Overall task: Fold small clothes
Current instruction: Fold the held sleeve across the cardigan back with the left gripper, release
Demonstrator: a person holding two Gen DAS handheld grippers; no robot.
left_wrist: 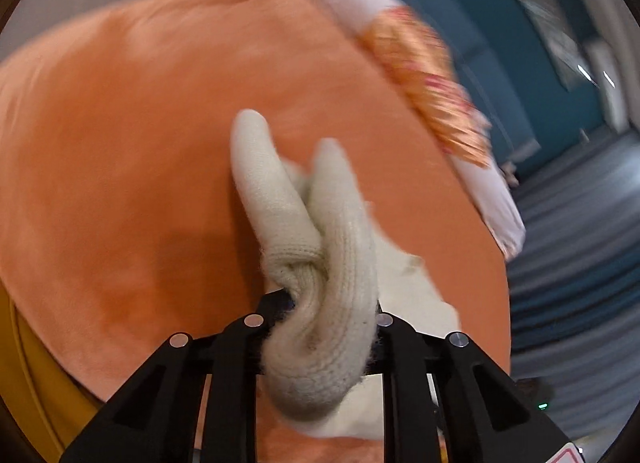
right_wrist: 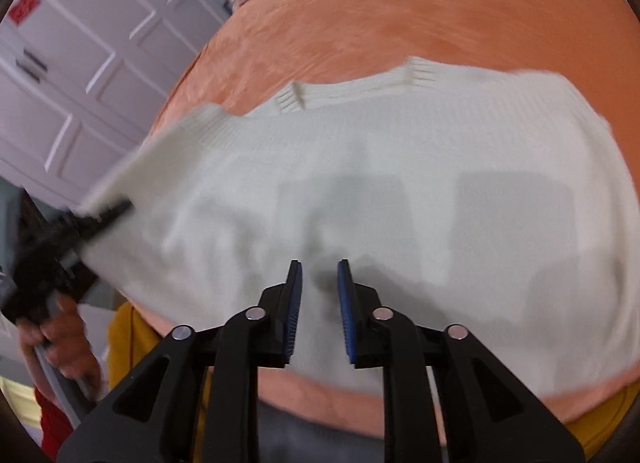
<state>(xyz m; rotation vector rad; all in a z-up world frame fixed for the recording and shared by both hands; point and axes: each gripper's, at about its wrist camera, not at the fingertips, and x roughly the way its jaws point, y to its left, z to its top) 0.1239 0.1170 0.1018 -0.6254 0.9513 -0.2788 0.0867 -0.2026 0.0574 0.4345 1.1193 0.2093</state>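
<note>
Pinching the knit point(left_wrist: 316, 283), my left gripper point(left_wrist: 320, 315) is clamped; right gripper point(right_wrist: 319, 287) hovers above it, jaws apart, empty.

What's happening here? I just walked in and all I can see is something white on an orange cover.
A person with a gripper in each hand is folding a cream knitted garment spread on an orange bed cover. The left gripper is shut on a bunched edge of the knit, lifted off the cover at the garment's left side. The right gripper hangs over the middle of the garment, jaws slightly apart, with nothing between them. A patterned pillow lies at the far edge. The fold isn't finished yet.
</note>
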